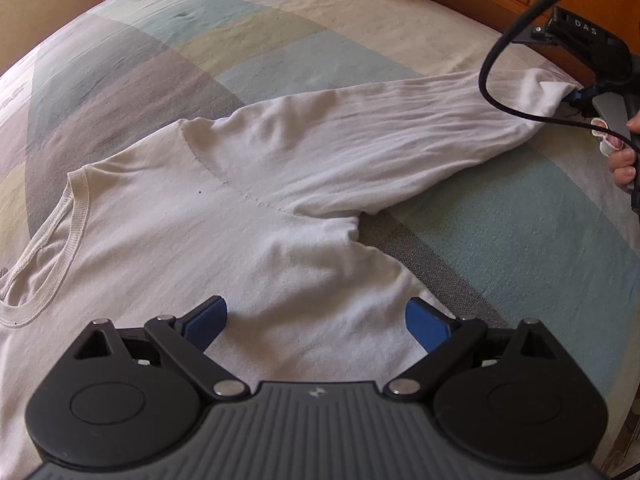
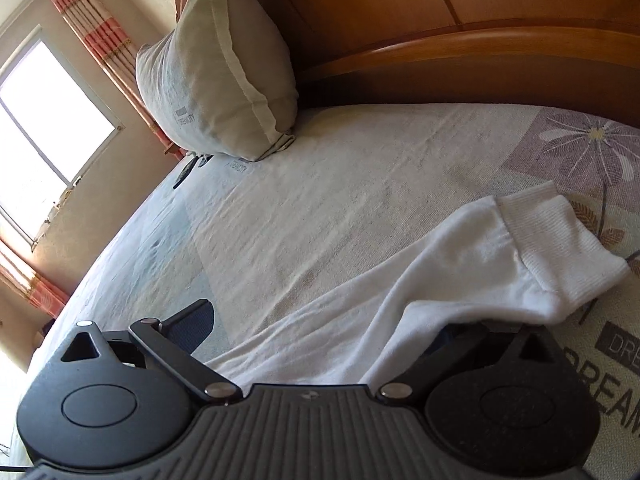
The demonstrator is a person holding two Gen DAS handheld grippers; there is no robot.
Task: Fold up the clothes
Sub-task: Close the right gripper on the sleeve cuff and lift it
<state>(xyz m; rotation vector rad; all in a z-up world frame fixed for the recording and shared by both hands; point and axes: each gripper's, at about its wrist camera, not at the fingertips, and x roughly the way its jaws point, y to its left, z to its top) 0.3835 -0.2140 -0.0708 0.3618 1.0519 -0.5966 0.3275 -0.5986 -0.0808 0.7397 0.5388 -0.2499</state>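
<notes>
- Left wrist view: my left gripper point(image 1: 316, 322) hovers over the chest of the white long-sleeve shirt point(image 1: 192, 240), jaws spread wide, nothing between the blue pads.
- Shirt lies flat on the bed point(image 1: 168, 60), collar point(image 1: 60, 240) off to the left side of the view, body running under the gripper and toward me.
- One sleeve point(image 1: 360, 140) stretches away up and right, long axis diagonal toward the bed's far right edge.
- At that sleeve's end, my right gripper point(image 1: 578, 98) sits at the cuff, which bunches against its blue pad. Looks pinched from here, but the view is too small to settle it.
- A person's fingers point(image 1: 624, 160) wrap the right handle; black cable point(image 1: 492, 52) loops over the sleeve.
- Right wrist view: the cuff point(image 2: 560, 236) and the sleeve end drape over the right finger of the right gripper point(image 2: 320, 336). The left finger stands clear and well apart.
- So here the jaws read wide, cloth resting on one finger. Whether it truly clamps the cuff, I cannot tell.
- Pillow point(image 2: 216, 76) leans on the wooden headboard point(image 2: 480, 60) at the bed's far end, well apart from the shirt.
- Judgement: the sleeve fold is the step in hand. Right hand is nearer the cuff; the sleeve has to travel along its own axis back toward the left gripper and the chest.
- Left likely pins the body meanwhile.
</notes>
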